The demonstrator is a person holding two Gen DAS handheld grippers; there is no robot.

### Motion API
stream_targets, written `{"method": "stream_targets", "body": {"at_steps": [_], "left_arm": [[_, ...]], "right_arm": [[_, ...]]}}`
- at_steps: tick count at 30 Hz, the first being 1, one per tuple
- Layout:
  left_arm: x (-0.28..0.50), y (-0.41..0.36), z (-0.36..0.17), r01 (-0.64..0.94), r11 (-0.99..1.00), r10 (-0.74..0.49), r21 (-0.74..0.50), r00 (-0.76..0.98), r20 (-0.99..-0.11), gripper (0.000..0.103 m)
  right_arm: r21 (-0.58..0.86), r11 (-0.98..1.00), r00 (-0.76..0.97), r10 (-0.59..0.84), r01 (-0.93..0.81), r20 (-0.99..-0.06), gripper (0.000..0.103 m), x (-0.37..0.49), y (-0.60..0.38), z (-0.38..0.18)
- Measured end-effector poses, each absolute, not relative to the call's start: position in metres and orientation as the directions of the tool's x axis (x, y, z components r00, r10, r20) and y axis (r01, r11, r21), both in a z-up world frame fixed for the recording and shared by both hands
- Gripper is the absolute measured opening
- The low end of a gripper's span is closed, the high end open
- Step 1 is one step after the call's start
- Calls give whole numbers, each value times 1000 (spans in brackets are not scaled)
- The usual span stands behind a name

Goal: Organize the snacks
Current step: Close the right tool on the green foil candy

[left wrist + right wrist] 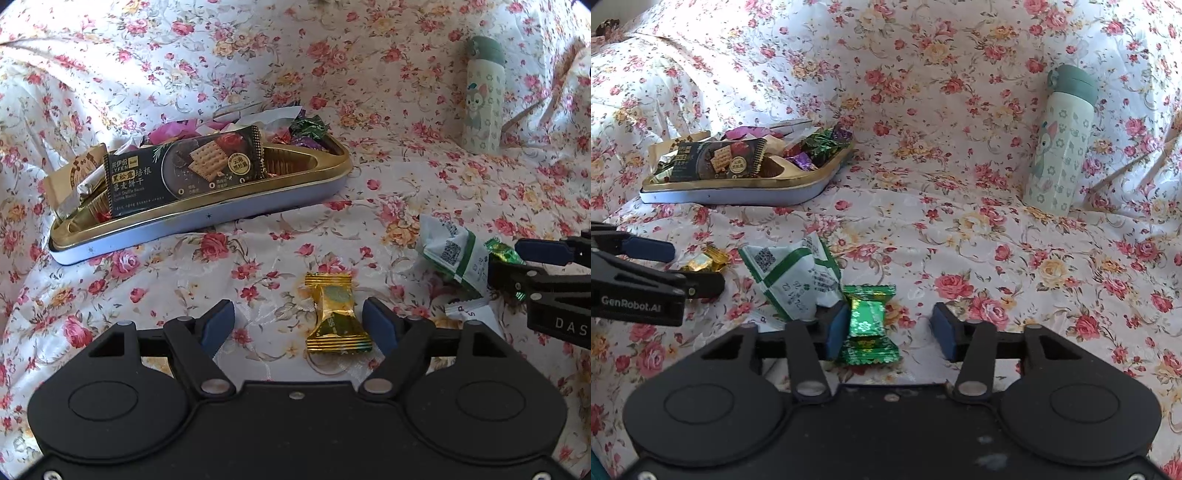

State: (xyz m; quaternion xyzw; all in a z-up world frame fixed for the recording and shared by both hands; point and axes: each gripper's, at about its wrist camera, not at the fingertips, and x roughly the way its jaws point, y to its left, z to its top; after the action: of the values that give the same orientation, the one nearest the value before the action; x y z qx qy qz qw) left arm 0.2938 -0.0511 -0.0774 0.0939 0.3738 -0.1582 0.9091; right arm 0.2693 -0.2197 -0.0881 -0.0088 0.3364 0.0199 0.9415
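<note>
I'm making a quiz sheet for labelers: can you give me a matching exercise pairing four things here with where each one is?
Things:
1. gold candy
2. green candy
3. cracker pack
4. bottle

Places:
A. standing upright on the cloth at far right
B. between the open fingers of the right claw
C. propped in the tin
D. between the open fingers of the left claw

Pairs: 1-D, 2-B, 3-C, 4-A
</note>
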Motion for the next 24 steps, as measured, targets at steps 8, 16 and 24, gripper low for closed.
{"method": "stream_targets", "body": {"at_steps": [8,16,24], "left_arm": [[298,-51,-77,361,932,-217,44,649,-729,81],[298,-49,-78,366,929,-224,41,650,-726,81],[297,-49,-79,364,930,-223,43,655,-722,81]], "right_arm": [[-96,989,786,30,-113,-618,24,265,-202,-90],[-58,992,784,55,-115,-618,22,265,-208,-91],[49,999,780,45,-18,-624,19,270,-230,-88]]}}
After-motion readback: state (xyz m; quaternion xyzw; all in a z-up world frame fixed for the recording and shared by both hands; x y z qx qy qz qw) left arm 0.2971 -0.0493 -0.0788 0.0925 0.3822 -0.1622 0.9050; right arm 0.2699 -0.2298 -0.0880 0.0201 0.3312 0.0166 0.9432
